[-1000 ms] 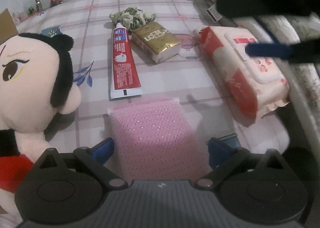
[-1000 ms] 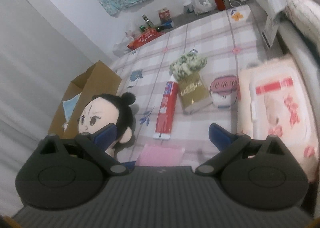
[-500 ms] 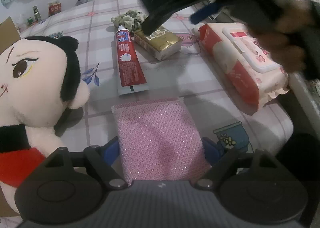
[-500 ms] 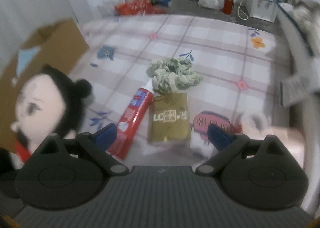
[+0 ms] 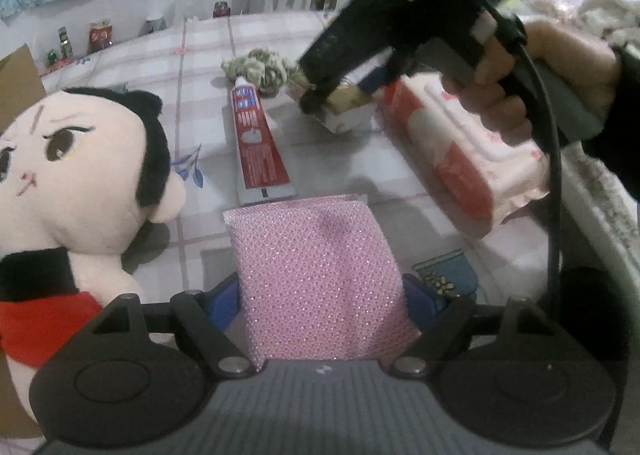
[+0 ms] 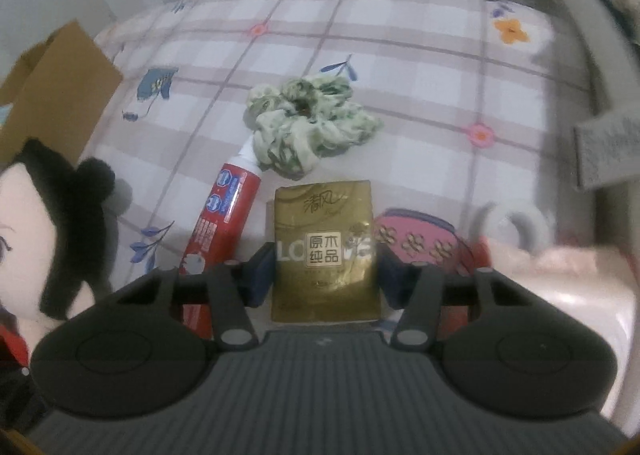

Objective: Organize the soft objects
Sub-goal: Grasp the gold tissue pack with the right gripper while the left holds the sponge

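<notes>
In the left wrist view, the left tool [image 5: 322,305] holds a pink sponge [image 5: 320,275] between its blue pads [image 5: 224,301], both pads against the sponge's sides, its jaws having just closed in. The sponge lies on the checked bed [image 5: 208,55], reaching ahead of the tool. A toothpaste tube [image 5: 256,143] lies just beyond it, a doll [image 5: 72,183] sits to the tool's left, and a wipes pack [image 5: 464,159] lies ahead to the right. Farther ahead, a hand [image 5: 532,83] holds the right tool [image 5: 340,95] down over a gold tissue pack [image 5: 344,111], beside a green scrunchie [image 5: 260,65]. In the right wrist view, the right tool [image 6: 324,275] has just been closing and its pads [image 6: 262,275] stand at the tissue pack's [image 6: 324,251] two sides, seemingly touching it; the pack rests on the bed [image 6: 400,55]. The scrunchie [image 6: 308,127] lies just ahead, the tube [image 6: 220,223] to the left of the tool, the doll [image 6: 52,239] farther left, and the wipes pack [image 6: 560,295] to the right.
</notes>
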Demonstrator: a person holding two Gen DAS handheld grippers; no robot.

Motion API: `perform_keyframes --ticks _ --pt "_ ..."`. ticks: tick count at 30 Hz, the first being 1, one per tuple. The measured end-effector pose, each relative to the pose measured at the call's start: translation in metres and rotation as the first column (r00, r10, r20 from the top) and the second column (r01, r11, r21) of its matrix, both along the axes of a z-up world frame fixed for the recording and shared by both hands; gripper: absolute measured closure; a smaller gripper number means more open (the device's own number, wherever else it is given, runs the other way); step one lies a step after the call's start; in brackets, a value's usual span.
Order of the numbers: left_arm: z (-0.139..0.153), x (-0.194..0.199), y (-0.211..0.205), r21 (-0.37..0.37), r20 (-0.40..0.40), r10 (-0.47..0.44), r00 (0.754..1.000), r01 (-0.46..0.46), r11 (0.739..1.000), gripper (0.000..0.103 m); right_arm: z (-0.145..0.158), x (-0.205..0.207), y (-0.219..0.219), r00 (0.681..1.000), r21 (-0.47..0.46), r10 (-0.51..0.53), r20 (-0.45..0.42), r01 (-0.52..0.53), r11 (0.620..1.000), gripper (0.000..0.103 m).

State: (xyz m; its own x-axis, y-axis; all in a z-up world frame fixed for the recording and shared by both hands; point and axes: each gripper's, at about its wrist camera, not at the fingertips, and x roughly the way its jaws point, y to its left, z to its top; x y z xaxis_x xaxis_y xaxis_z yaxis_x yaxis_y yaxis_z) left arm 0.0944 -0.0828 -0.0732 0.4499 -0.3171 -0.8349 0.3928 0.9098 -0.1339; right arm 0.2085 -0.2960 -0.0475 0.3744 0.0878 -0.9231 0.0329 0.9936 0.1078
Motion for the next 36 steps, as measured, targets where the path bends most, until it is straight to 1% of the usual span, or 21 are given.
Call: perform_keyframes --ticks 6,11,14,17,20,22,25,27,28,30,32,33,34,35,36 --pt "0.028 -0.017 0.023 -0.09 0.053 0.017 0.998 -0.012 0.996 0.02 0.046 -0.042 -0.009 0.992 0.061 -0.082 0.097 0.077 0.995 0.052" --pt "0.06 -0.042 0.048 -0.159 0.125 0.035 0.992 -0.014 0.987 0.02 0.095 -0.082 0.0 0.975 0.094 -0.097 0.198 0.08 0.992 0.052" --pt "0.081 -0.059 0.067 -0.193 0.173 0.055 0.983 -0.021 0.981 0.02 0.13 -0.102 0.02 0.959 0.118 -0.058 0.276 0.026 0.993 0.052" --pt "0.106 -0.072 0.091 -0.215 0.23 0.103 0.968 -0.053 0.975 0.02 0.161 -0.108 0.053 0.938 0.128 0.016 0.346 -0.064 0.99 0.052" --pt "0.129 -0.083 0.124 -0.247 0.279 0.189 0.942 -0.12 0.961 0.02 0.185 -0.1 0.096 0.911 0.151 0.105 0.4 -0.179 0.972 0.052" --pt "0.144 -0.088 0.152 -0.264 0.31 0.269 0.912 -0.189 0.946 0.019 0.196 -0.087 0.127 0.887 0.171 0.171 0.429 -0.265 0.949 0.052" --pt "0.157 -0.089 0.192 -0.26 0.333 0.381 0.863 -0.304 0.916 0.019 0.2 -0.055 0.179 0.87 0.209 0.255 0.422 -0.367 0.906 0.052" --pt "0.157 -0.08 0.217 -0.242 0.309 0.44 0.843 -0.378 0.894 0.019 0.194 -0.029 0.217 0.863 0.23 0.315 0.395 -0.425 0.875 0.052" --pt "0.154 -0.072 0.231 -0.228 0.287 0.468 0.836 -0.415 0.881 0.019 0.191 -0.018 0.234 0.862 0.24 0.337 0.38 -0.444 0.863 0.052" --pt "0.143 -0.053 0.252 -0.189 0.241 0.511 0.825 -0.477 0.858 0.019 0.174 0.011 0.27 0.866 0.272 0.384 0.32 -0.472 0.839 0.052" --pt "0.127 -0.035 0.271 -0.137 0.197 0.544 0.815 -0.527 0.839 0.019 0.153 0.036 0.307 0.869 0.291 0.432 0.243 -0.489 0.822 0.052" --pt "0.116 -0.023 0.28 -0.111 0.16 0.565 0.81 -0.554 0.825 0.019 0.14 0.05 0.324 0.869 0.292 0.452 0.202 -0.494 0.819 0.052" --pt "0.107 -0.013 0.286 -0.096 0.128 0.576 0.807 -0.568 0.817 0.019 0.129 0.058 0.341 0.864 0.286 0.473 0.171 -0.503 0.816 0.052" --pt "0.097 -0.004 0.29 -0.087 0.103 0.579 0.809 -0.572 0.815 0.019 0.118 0.067 0.358 0.858 0.266 0.493 0.142 -0.513 0.816 0.052" --pt "0.086 0.008 0.296 -0.069 0.062 0.589 0.806 -0.585 0.808 0.019 0.106 0.076 0.373 0.851 0.249 0.513 0.113 -0.524 0.815 0.052"
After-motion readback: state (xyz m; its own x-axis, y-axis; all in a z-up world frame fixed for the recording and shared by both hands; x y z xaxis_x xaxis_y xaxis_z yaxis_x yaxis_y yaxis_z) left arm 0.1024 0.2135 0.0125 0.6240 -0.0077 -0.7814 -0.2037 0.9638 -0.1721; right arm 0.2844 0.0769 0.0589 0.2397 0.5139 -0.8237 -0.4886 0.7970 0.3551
